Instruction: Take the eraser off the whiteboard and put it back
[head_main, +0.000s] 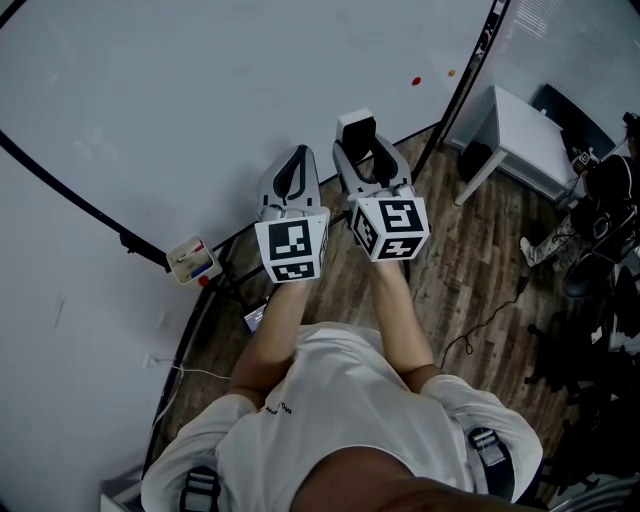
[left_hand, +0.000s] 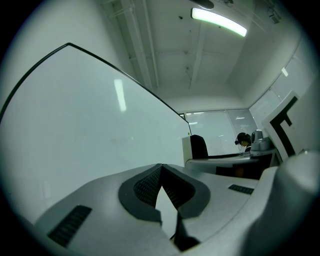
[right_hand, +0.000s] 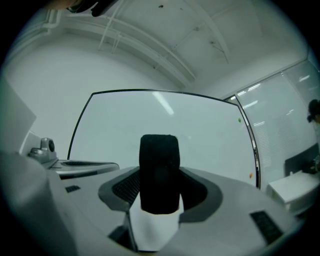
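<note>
Gripping the eraser (right_hand: 159, 165) in your right gripper (right_hand: 159, 189) near the whiteboard (right_hand: 150, 117), left gripper (left_hand: 161, 168) closed on nothing, you are probably returning it; next needs flat contact there.

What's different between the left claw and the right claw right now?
The left claw is shut and empty; the right claw grips a black-and-white eraser. The left claw's jaws meet at their tips; the right claw's jaws stand apart around the eraser. Both are grey and face the whiteboard.
</note>
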